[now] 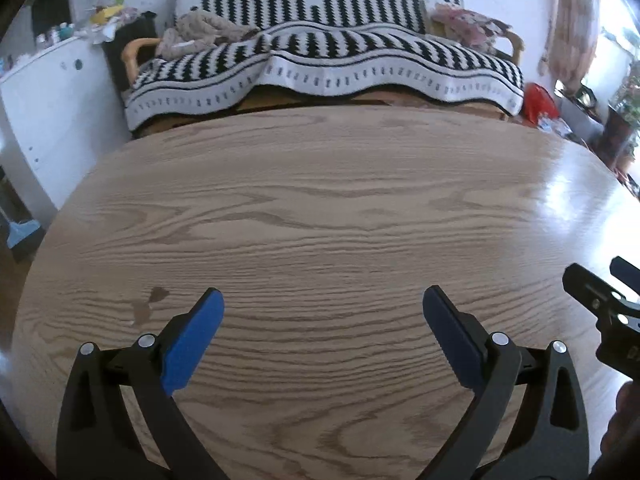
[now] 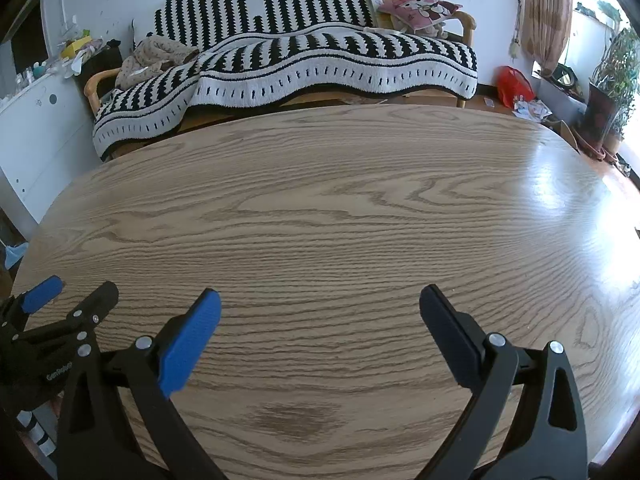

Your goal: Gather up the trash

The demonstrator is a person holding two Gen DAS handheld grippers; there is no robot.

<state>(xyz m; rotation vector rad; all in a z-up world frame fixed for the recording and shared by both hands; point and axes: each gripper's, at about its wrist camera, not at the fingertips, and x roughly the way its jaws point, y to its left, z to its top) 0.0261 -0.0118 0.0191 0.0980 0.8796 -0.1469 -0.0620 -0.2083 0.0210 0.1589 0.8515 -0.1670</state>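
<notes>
My left gripper (image 1: 323, 300) hangs open over the near part of a wooden table (image 1: 320, 200), with nothing between its blue pads. My right gripper (image 2: 320, 300) is likewise open and holds nothing, just above the same table (image 2: 340, 200). Each gripper shows at the edge of the other's view: the right gripper (image 1: 600, 304) at the far right of the left wrist view, the left gripper (image 2: 56, 312) at the far left of the right wrist view. No trash lies on the tabletop in either view. Scattered paper scraps (image 2: 530, 109) lie on the floor at the back right.
Behind the table stands a sofa under a black-and-white blanket (image 2: 320, 60), with a cushion (image 2: 420, 8) on it. A white cabinet (image 1: 48, 100) is at the left. A red bag (image 2: 514, 84) and potted plants (image 2: 612, 80) stand at the back right. A small stain (image 1: 150, 300) marks the tabletop.
</notes>
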